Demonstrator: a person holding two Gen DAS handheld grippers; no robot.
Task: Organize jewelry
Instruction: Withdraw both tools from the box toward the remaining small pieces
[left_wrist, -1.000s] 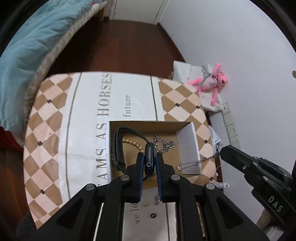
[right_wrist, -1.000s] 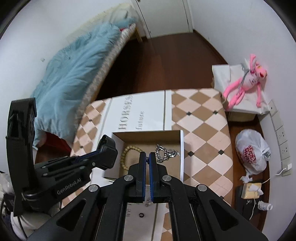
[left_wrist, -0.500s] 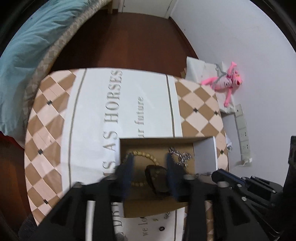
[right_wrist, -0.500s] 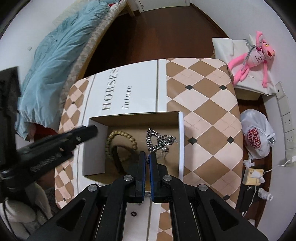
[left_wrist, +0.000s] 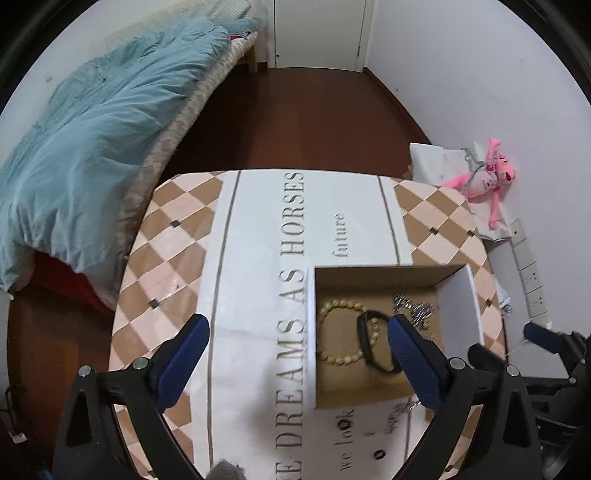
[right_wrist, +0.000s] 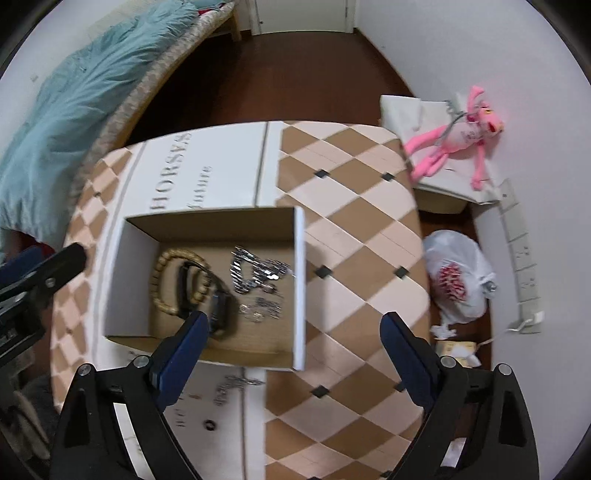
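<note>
Both tongs hang wide apart and hold nothing, the left tongs (left_wrist: 295, 334) and right tongs (right_wrist: 293, 330) above the table (left_wrist: 258, 229). In the box (right_wrist: 299, 258) lie a bead bracelet (left_wrist: 338, 332), a black band (right_wrist: 207, 291) and a silver chain (right_wrist: 255, 269).

Left gripper (left_wrist: 295, 332): matte black frame, two angled arms, each ending in a blue rubber-like pad (left_wrist: 186, 347). Round silver screws (left_wrist: 140, 363) sit at the arm joints. Right gripper (right_wrist: 293, 343): identical build, black arms, blue pads (right_wrist: 400, 350), silver screws (right_wrist: 447, 361) at the pivots. No cables, skin or sleeves visible in either view.
</note>
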